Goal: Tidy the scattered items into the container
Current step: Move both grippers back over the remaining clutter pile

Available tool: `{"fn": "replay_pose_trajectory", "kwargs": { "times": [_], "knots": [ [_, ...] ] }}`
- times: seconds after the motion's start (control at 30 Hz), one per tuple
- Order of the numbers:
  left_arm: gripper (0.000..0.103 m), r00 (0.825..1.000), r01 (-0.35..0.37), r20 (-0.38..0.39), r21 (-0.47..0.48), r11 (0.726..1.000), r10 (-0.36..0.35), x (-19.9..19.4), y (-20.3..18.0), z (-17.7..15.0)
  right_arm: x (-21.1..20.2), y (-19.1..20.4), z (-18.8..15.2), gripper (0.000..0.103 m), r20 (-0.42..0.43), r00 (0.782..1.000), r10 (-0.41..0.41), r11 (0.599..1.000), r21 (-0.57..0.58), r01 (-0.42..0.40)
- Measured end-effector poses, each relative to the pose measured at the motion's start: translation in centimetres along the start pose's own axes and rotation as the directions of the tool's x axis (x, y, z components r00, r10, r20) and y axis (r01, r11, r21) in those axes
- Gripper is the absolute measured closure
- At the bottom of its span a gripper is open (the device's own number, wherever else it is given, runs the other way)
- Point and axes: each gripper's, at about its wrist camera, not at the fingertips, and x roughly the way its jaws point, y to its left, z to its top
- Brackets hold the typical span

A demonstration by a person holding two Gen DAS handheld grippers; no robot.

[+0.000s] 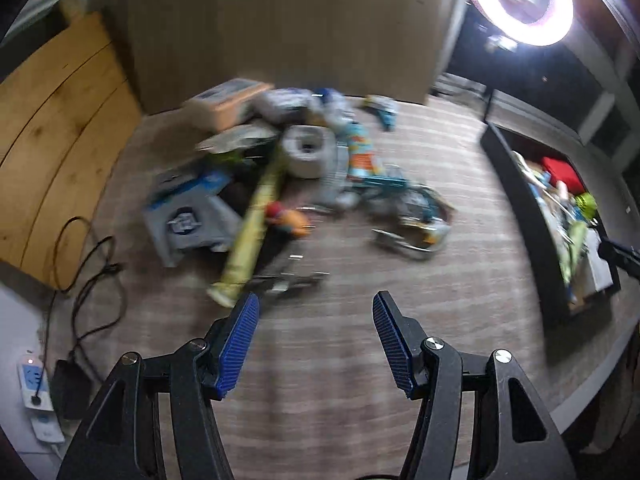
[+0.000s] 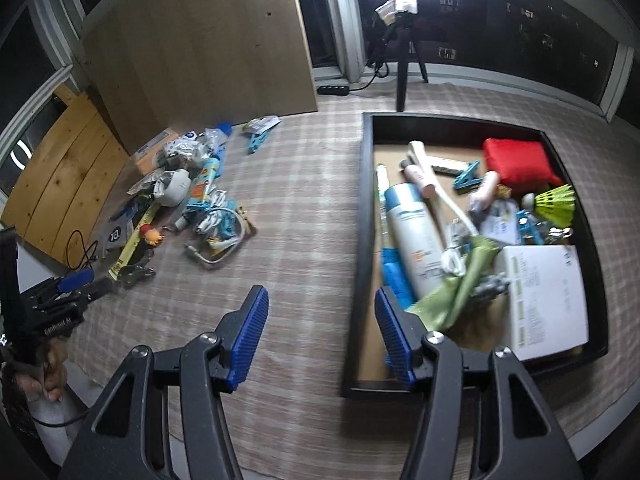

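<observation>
A checked woven cloth [image 2: 304, 208] covered the surface. On its left part lay a loose heap: an orange-sided cardboard box [image 2: 154, 152], a white roll [image 2: 176, 188], a long yellow-green tube [image 1: 256, 220], a small orange and red figure [image 2: 152, 235], coiled white cables [image 2: 218, 220] and a blue clip [image 2: 256, 140] a little apart. On the right sat a shallow black tray [image 2: 366, 216], full of things. A tripod [image 2: 404, 76] stood at the far edge
</observation>
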Motion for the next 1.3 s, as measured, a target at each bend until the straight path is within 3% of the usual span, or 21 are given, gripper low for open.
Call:
{"fn": "replay_pose_trajectory", "kwargs": {
  "times": [0.2, 0.33, 0.5, 0.7, 1.03, 1.1, 1.3],
  "knots": [
    [0.048, 1.0, 0.018, -0.004, -0.021, 1.0, -0.018, 1.5, 3.9, 2.3, 1.0, 3.7, 0.4, 0.048, 0.002, 1.0, 0.016, 1.0, -0.011, -0.016],
    [0.052, 0.998, 0.046, -0.049, 0.001, 0.999, -0.046, 4.0, 5.0, 4.3, 2.2, 6.8, 2.3, 0.048, 0.003, 0.999, 0.054, 0.998, -0.026, -0.054],
    [0.054, 0.991, 0.085, -0.114, 0.083, 0.993, -0.075, 7.4, 4.2, 7.2, 5.6, 11.6, 6.2, 0.049, -0.049, 0.991, 0.125, 0.991, -0.039, -0.127],
    [0.058, 0.983, 0.101, -0.169, 0.138, 0.985, -0.077, 10.4, 3.4, 9.3, 12.2, 17.6, 10.5, 0.049, -0.152, 0.976, 0.156, 0.984, -0.058, -0.166],
    [0.064, 0.968, 0.132, -0.234, 0.146, 0.981, -0.095, 13.8, 3.4, 10.2, 21.2, 21.7, 13.0, 0.054, -0.271, 0.96, 0.071, 0.995, -0.048, -0.087],
    [0.07, 0.965, 0.138, -0.244, 0.143, 0.98, -0.101, 14.3, 3.5, 10.2, 22.3, 21.8, 13.2, 0.054, -0.285, 0.956, 0.074, 0.996, -0.034, -0.087],
    [0.071, 0.962, 0.144, -0.253, 0.145, 0.979, -0.104, 15.0, 3.3, 10.4, 24.4, 22.0, 13.2, 0.066, -0.315, 0.947, 0.06, 0.997, -0.024, -0.071]
  ]
}}
